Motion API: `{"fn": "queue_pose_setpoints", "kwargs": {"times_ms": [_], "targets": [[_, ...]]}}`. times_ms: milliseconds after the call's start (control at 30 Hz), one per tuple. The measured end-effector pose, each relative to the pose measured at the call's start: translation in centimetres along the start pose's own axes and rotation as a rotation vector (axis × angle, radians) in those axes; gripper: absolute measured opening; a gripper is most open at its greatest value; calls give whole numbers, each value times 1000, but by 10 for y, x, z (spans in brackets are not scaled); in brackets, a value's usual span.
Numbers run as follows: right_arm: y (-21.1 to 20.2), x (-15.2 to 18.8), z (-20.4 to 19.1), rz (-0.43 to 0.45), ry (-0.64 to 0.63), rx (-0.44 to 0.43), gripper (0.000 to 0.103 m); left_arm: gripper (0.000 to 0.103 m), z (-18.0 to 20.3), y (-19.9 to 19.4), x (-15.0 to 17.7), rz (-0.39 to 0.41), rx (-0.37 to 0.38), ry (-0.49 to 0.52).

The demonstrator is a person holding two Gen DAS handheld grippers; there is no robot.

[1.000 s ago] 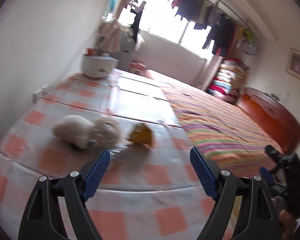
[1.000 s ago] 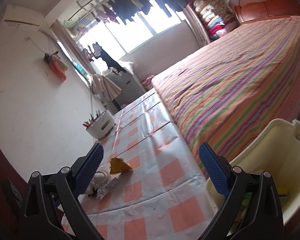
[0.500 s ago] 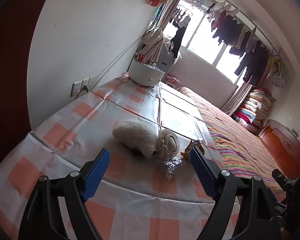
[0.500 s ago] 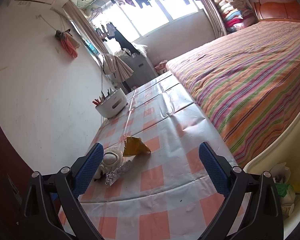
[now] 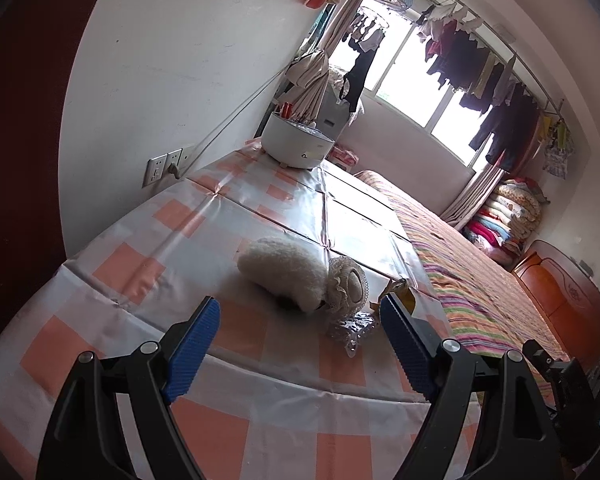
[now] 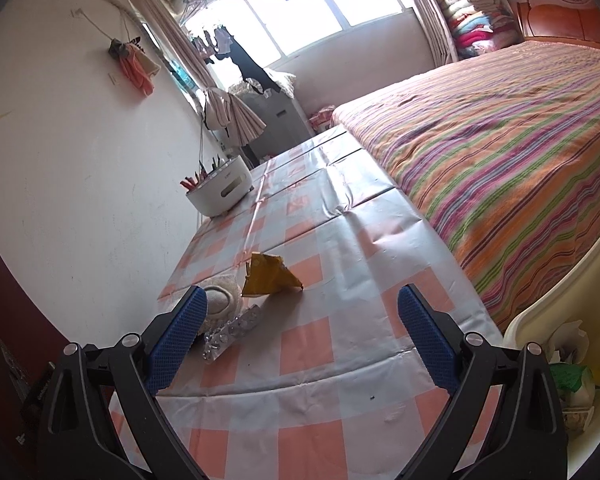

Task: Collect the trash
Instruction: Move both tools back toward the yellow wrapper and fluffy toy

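On the checked tablecloth lie a yellow wrapper (image 6: 270, 276), a clear empty blister pack (image 6: 230, 334) and a white fluffy toy (image 5: 300, 276). In the left wrist view the blister pack (image 5: 350, 330) lies just beyond the toy, and the yellow wrapper (image 5: 398, 294) peeks out behind my right finger. My left gripper (image 5: 300, 344) is open and empty, a little short of the toy. My right gripper (image 6: 302, 334) is open and empty above the table's near part. A cream bin (image 6: 540, 312) holding trash stands at the right.
A white round container (image 5: 294, 142) with pens stands at the table's far end by the wall. A bed with a striped cover (image 6: 500, 132) runs along the table's right side. A wall socket (image 5: 166, 164) sits left of the table.
My left gripper has swung left and come closer to the toy and blister pack. My right gripper has moved lower over the table, toward the wrapper. Both stay open.
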State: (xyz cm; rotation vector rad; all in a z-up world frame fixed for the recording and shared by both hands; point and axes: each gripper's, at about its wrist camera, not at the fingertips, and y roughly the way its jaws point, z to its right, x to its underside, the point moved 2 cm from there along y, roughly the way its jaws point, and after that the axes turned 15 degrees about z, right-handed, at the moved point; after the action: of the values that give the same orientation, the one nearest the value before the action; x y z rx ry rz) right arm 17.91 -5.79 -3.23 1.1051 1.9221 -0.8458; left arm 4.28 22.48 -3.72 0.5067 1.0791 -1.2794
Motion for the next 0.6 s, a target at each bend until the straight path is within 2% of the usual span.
{"fn": "queue_pose_setpoints", "kwargs": {"times_ms": [433, 600], "targets": [[36, 9, -22, -79, -51, -33, 95, 80, -31, 8, -1, -40, -39, -27], [68, 11, -40, -143, -93, -100, 95, 80, -40, 12, -5, -50, -31, -76]]}}
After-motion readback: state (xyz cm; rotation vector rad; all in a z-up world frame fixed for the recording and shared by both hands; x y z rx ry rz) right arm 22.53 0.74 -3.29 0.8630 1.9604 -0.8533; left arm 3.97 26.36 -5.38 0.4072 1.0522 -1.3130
